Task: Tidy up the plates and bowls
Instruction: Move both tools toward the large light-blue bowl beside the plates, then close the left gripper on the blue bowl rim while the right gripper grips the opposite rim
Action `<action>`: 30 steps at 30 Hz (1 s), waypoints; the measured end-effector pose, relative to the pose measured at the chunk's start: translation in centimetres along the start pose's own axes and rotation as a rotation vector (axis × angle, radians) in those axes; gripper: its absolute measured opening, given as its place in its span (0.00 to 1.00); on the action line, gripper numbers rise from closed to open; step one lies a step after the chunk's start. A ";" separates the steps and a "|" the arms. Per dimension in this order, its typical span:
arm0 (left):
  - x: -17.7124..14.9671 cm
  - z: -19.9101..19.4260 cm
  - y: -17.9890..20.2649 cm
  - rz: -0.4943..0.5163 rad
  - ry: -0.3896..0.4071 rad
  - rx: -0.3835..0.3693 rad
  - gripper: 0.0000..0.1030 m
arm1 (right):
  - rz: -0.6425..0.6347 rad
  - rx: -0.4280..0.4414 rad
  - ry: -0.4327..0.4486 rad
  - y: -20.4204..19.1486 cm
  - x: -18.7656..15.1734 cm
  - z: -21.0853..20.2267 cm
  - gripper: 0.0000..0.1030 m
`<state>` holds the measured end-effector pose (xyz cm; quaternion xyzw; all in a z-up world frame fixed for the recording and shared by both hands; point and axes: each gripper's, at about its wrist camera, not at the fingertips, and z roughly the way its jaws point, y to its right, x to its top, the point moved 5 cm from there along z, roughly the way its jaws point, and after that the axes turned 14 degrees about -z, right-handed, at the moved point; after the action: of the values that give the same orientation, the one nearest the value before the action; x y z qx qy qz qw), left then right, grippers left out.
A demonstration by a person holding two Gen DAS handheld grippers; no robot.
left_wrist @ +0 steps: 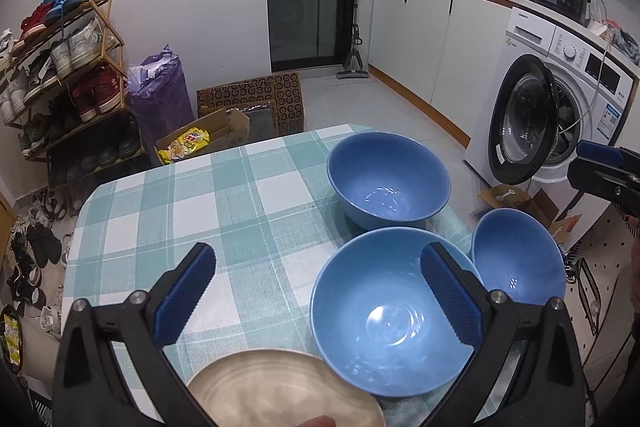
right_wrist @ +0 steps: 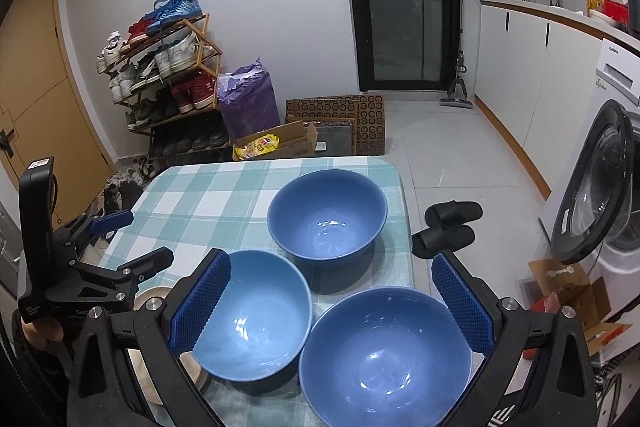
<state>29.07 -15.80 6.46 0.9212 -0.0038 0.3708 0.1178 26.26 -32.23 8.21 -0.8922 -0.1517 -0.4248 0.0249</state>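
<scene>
From your left wrist camera: your left gripper point(left_wrist: 318, 301) hangs over the near edge of the checked tablecloth point(left_wrist: 224, 211), its blue pads spread wide with nothing between them. Under its right finger sits the pale blue bowl point(left_wrist: 384, 311), and the beige plate point(left_wrist: 280, 387) lies at the very bottom of the frame, touching or just overlapped by that bowl's rim. The far bowl point(left_wrist: 388, 181) stands upright near the table's far right corner; a third, the right-hand bowl point(left_wrist: 518, 263), sits at the right edge and appears tilted, though the fisheye may be exaggerating that. Your right gripper point(left_wrist: 604, 175) enters from the right, off the table; from here you cannot tell how its jaws stand.

From your right wrist camera: your right gripper point(right_wrist: 332, 303) is likewise spread wide and empty, framing the right-hand bowl point(right_wrist: 386, 359) directly below, probably because that is the one you mean to lift first. The pale blue bowl point(right_wrist: 252, 315) touches it on the left, the far bowl point(right_wrist: 328, 215) stands just beyond both, and only a sliver of the plate point(right_wrist: 150, 297) shows behind your left gripper point(right_wrist: 132, 239). All three bowls are upright and separate, so nesting them has not begun.
</scene>
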 end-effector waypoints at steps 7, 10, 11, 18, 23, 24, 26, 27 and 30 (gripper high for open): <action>0.6 2.8 0.7 0.010 -0.035 -0.003 1.00 | 0.058 -0.004 -0.038 2.3 0.1 2.9 0.99; 0.9 3.9 0.9 0.004 -0.048 -0.007 1.00 | 0.073 -0.005 -0.055 3.0 0.1 4.2 0.99; 1.0 4.1 0.9 0.002 -0.051 -0.008 1.00 | 0.075 -0.003 -0.058 3.1 0.1 4.5 0.99; 2.0 6.3 1.2 -0.004 -0.065 -0.006 1.00 | 0.090 0.004 -0.087 3.7 0.1 6.8 0.99; 2.7 7.7 1.4 -0.018 -0.075 -0.011 1.00 | 0.094 0.006 -0.111 4.2 0.2 8.3 0.99; 2.8 8.1 1.5 -0.018 -0.078 -0.009 1.00 | 0.093 0.005 -0.117 4.4 0.2 8.7 0.99; 2.9 8.8 1.6 -0.015 -0.086 -0.005 1.00 | 0.085 0.002 -0.132 4.6 0.1 9.5 0.99; 2.9 9.2 1.7 -0.012 -0.090 -0.009 1.00 | 0.084 0.001 -0.135 4.6 0.0 9.8 0.99; 3.0 10.1 1.8 -0.006 -0.101 -0.008 1.00 | 0.092 0.012 -0.153 5.0 -0.4 11.0 0.99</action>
<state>37.91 -19.54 1.85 0.9384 -0.0083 0.3233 0.1222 35.71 -35.18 1.36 -0.9279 -0.1146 -0.3527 0.0380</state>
